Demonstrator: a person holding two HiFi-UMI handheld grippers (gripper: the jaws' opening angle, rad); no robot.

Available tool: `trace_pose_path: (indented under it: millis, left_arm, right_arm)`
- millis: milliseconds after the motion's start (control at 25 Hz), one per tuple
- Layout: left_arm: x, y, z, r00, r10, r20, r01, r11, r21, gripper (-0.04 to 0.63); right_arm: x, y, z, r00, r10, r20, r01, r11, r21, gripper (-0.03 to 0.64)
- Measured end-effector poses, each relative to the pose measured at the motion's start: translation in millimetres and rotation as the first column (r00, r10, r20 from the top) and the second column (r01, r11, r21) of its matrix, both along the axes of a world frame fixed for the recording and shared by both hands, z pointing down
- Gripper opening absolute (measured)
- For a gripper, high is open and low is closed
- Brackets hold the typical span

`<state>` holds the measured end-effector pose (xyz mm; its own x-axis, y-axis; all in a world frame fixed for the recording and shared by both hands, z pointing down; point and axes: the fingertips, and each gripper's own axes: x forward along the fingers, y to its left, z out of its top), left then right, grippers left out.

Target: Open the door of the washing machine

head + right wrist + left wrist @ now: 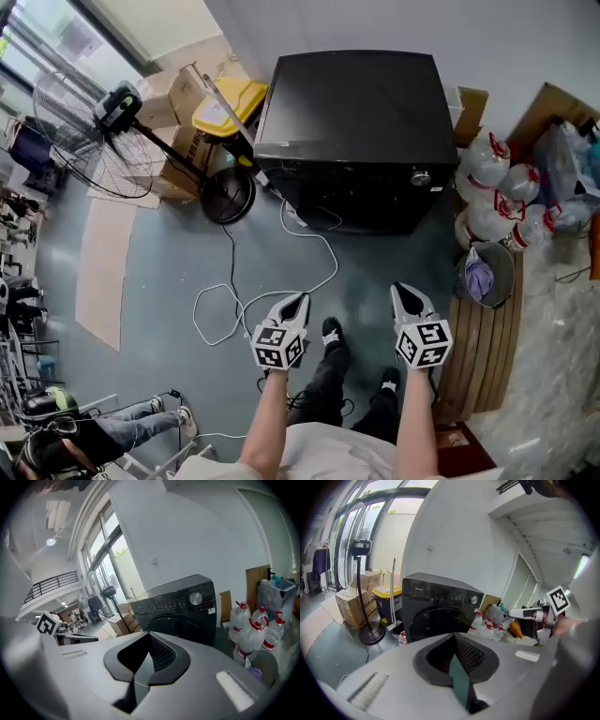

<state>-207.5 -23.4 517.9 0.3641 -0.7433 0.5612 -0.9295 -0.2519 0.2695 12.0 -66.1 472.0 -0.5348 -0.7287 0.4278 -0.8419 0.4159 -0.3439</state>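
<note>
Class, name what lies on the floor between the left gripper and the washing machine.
Between left gripper and washing machine, a white cable loops; head view shows it.

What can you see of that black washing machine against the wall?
The washing machine is a glossy black, boxy front-loader, upright on the grey floor, back to the white wall. A control strip across its upper front ends in a silver knob. The round dark door below looks shut. A white cable trails on the floor in front.
</note>
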Motion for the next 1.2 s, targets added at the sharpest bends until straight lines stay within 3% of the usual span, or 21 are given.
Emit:
trace_pose_path:
  millis: [80,200,280,440,640,800,960,1200]
  left_arm:
    - [-19,-30,17,1.0,0.017,-0.003,-0.017,1.0,-0.007,0.055]
    - [-44,-69,46,0.999,0.044,0.003,-0.044,0.999,-0.019,0.055]
    - [-58,-88,65,0.998,0.055,0.006,-0.054,0.998,-0.033,0.055]
    - [-73,-120,93,0.996,0.087,0.031,-0.085,0.995,-0.042,0.055]
    - [-71,-159,118,0.989,0.139,0.051,-0.138,0.99,-0.021,0.055]
    - [-71,-180,142,0.992,0.123,0.02,-0.123,0.992,-0.005,0.055]
    - [-75,-208,155,0.993,0.118,0.002,-0.118,0.993,0.011,0.055]
    - [-79,-242,167,0.977,0.197,0.078,-0.2,0.979,0.033,0.056]
  right_arm:
    - [-14,-26,11,0.998,0.048,0.044,-0.049,0.999,0.006,0.0]
    - [-27,-59,24,0.953,0.179,0.245,-0.188,0.982,0.011,0.0]
    - [-39,-73,41,0.943,0.213,0.257,-0.219,0.976,-0.004,0.0]
    - [-61,-98,59,0.984,0.142,0.104,-0.147,0.988,0.04,0.0]
    - [-75,-129,68,0.995,0.093,0.032,-0.096,0.989,0.111,0.0]
    - [-100,-140,89,0.988,-0.031,-0.15,0.054,0.987,0.153,0.001]
    - [-127,-159,84,0.944,-0.129,-0.305,0.192,0.963,0.188,0.001]
    - [-162,-198,102,0.793,-0.281,-0.541,0.431,0.885,0.173,0.025]
